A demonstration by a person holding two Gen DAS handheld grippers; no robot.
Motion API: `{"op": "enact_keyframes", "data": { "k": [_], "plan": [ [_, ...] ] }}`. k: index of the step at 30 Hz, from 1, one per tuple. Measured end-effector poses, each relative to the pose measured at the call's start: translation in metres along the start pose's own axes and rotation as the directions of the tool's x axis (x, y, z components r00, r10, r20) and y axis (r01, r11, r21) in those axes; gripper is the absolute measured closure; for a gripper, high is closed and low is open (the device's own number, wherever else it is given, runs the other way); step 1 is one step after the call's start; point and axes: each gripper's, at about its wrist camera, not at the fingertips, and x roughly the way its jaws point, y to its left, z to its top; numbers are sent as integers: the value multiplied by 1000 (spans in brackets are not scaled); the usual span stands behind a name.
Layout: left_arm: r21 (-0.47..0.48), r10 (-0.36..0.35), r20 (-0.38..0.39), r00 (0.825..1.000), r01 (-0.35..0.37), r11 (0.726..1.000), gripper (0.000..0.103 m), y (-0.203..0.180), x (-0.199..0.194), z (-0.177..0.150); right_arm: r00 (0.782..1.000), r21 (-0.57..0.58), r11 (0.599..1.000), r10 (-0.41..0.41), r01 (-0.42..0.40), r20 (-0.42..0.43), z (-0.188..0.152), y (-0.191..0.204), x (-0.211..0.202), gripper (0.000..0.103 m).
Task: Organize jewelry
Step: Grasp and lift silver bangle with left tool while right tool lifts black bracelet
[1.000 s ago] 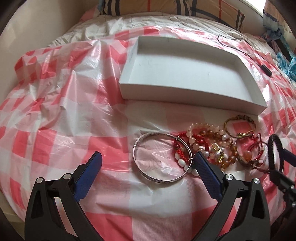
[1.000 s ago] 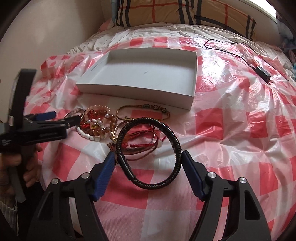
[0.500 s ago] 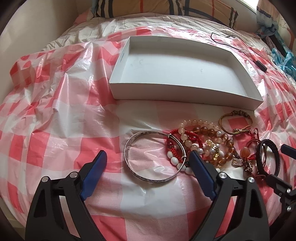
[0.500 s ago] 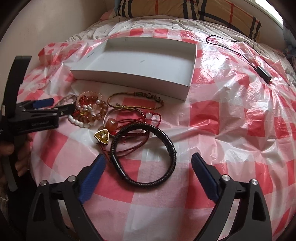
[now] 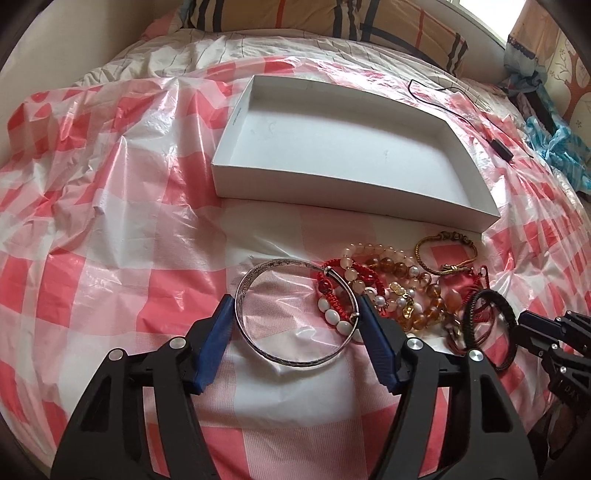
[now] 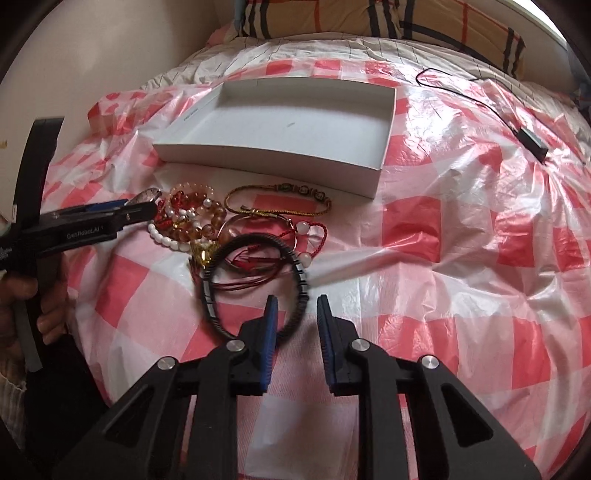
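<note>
A silver bangle [image 5: 295,314] lies on the checked plastic sheet, between the blue pads of my left gripper [image 5: 295,314], whose jaws touch or nearly touch its sides. Beaded, red-cord and gold bracelets [image 5: 391,288] are piled to its right. A black braided bracelet [image 6: 255,288] lies nearest my right gripper [image 6: 295,310]; its near right rim sits between the narrowed jaws, still apart. An empty white box [image 5: 343,147] stands behind the pile, also in the right wrist view [image 6: 284,129]. The left gripper shows in the right wrist view [image 6: 140,210].
A black cable with a small plug [image 6: 532,144] lies on the sheet at the back right. A plaid pillow [image 6: 369,18] is at the head of the bed. Blue cloth [image 5: 554,144] sits at the far right edge.
Both grippers moved down and forward. The left jaws narrowed around the silver bangle. The right jaws closed a great deal, now over the black bracelet's near rim.
</note>
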Motion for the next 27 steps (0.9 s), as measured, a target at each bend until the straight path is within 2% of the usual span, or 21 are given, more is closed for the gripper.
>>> {"op": "enact_keyframes", "data": {
  "k": [1, 2, 3, 4, 7, 11, 13, 14, 15, 18, 27],
  "plan": [
    [-1, -2, -1, 1000, 2, 1000, 39, 0, -1, -1, 1000, -7, 1000, -7, 7, -4, 0, 0, 0, 70],
    [-2, 0, -7, 1000, 0, 1000, 39, 1, 0, 0, 1000, -13, 1000, -10, 10, -9, 0, 1, 1, 43],
    [-2, 8, -11, 1000, -8, 1000, 39, 1, 1, 0, 1000, -17, 1000, -11, 11, -4, -1, 2, 0, 22],
    [-1, 12, -14, 1000, -12, 1000, 38, 2, 1, 0, 1000, -24, 1000, -12, 12, 18, -2, 4, -3, 20],
    [8, 46, -4, 999, -46, 999, 24, 3, 2, 0, 1000, -55, 998, 4, -2, 31, 0, 12, -4, 18],
    [15, 57, -23, 998, -57, 998, 24, 2, 9, 2, 1000, -110, 994, 7, -7, -2, 6, 25, 9, 18],
    [21, 57, -24, 998, -56, 998, 25, 1, 11, 2, 1000, -146, 989, -12, 8, -28, 9, 30, 19, 21],
    [29, 51, -26, 998, -50, 998, 33, 0, 11, 2, 999, -157, 988, -5, -1, -38, 9, 31, 23, 37],
    [37, 39, -28, 999, -38, 999, 39, -2, 12, 2, 999, -156, 988, 10, -18, -52, 11, 30, 26, 38],
    [57, 41, -15, 999, -40, 998, 39, -8, 8, 1, 999, -154, 988, 15, -20, -36, 10, 29, 22, 40],
    [27, -6, 64, 998, 4, 1000, 40, -10, -24, 0, 996, -84, 996, 47, -41, 72, 6, 20, -14, 40]
  ]
}}
